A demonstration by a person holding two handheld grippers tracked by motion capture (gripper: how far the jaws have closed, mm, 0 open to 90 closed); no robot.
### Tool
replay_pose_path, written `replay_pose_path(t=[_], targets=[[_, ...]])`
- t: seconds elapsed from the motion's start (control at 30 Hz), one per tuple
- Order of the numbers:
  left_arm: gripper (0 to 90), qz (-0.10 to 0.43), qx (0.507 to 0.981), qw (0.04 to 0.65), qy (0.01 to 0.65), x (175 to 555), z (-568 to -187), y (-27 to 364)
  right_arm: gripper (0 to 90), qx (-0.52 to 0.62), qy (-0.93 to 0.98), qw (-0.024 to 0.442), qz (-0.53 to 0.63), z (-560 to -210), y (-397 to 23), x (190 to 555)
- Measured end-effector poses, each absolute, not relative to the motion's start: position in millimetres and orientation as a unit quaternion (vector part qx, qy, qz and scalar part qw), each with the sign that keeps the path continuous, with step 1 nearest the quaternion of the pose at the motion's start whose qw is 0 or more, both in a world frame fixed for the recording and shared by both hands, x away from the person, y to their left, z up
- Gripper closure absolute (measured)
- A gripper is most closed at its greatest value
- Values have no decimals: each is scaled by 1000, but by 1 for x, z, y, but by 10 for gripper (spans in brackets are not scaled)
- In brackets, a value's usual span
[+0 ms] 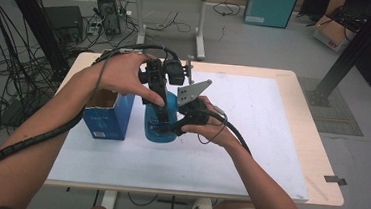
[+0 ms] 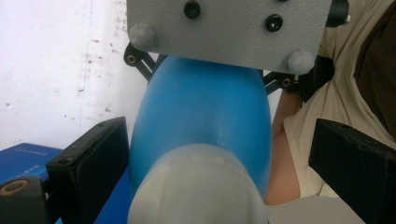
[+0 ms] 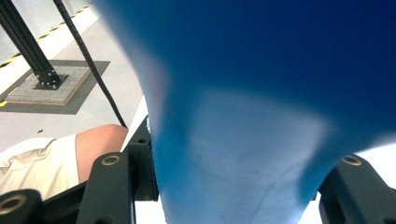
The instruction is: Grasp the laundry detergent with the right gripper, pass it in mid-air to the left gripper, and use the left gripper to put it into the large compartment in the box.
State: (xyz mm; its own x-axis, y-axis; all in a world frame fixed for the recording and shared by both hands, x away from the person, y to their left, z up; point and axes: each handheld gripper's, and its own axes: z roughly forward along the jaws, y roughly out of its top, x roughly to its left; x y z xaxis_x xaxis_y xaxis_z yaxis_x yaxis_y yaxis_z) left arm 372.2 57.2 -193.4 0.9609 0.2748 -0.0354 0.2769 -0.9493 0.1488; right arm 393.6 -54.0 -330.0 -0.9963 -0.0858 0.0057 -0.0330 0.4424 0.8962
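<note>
A blue bottle [image 1: 152, 127] stands on the white table mat [image 1: 251, 140] near the front middle. My right gripper [image 1: 174, 128] comes in from the right and is shut on the bottle's lower body; in the right gripper view the blue bottle [image 3: 261, 70] sits tight between both jaws of that gripper [image 3: 231, 186]. My left gripper [image 1: 163, 118] points down over the top of the bottle. In the left gripper view its jaws stand open on either side of the bottle's pale translucent cap [image 2: 196, 186], the right jaw well clear of the blue bottle [image 2: 201, 107].
An open blue carton [image 1: 107, 116] stands just left of the bottle, close to the left hand. The right gripper's grey plate [image 2: 224, 28] rises behind the bottle. Cables, a desk and boxes lie on the floor beyond the table's far edge [image 1: 187, 62].
</note>
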Motion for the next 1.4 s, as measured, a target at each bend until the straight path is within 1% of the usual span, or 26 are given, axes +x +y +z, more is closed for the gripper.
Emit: replay_pose_path(t=[0.03, 0.07, 0.2, 0.23, 0.37, 0.47, 0.63, 0.8, 1.13, 1.3, 1.33, 1.4], targets=[[58, -8, 987, 76, 139, 372, -193, 57, 422, 39, -849, 19, -527, -330, -54, 394], [58, -8, 987, 77, 138, 372, -193, 57, 422, 24, -847, 27, -530, -330, -53, 392], [58, -7, 988, 73, 139, 372, -194, 57, 422, 27, -847, 25, -530, -329, -54, 392], [59, -6, 988, 71, 139, 372, -195, 57, 422, 43, -848, 17, -528, -329, -55, 394], [59, -4, 988, 63, 139, 372, -198, 56, 422, 42, -848, 14, -528, -329, -55, 395], [59, -7, 988, 60, 139, 373, -198, 56, 422, 23, -845, 29, -534, -328, -55, 392], [59, -10, 989, 58, 136, 373, -199, 55, 422, 25, -846, 29, -532, -329, -55, 392], [59, 3, 989, 58, 134, 373, -200, 55, 422, 37, -848, 24, -528, -329, -55, 394], [60, -6, 989, 52, 135, 374, -197, 56, 422, 27, -847, 28, -530, -329, -54, 392], [60, -4, 989, 54, 135, 372, -196, 55, 422, 24, -847, 31, -531, -329, -54, 391], [60, 3, 989, 59, 136, 372, -197, 55, 422, 25, -847, 31, -531, -329, -54, 391], [60, -2, 990, 52, 133, 372, -195, 54, 422, 30, -847, 28, -530, -329, -54, 391]])
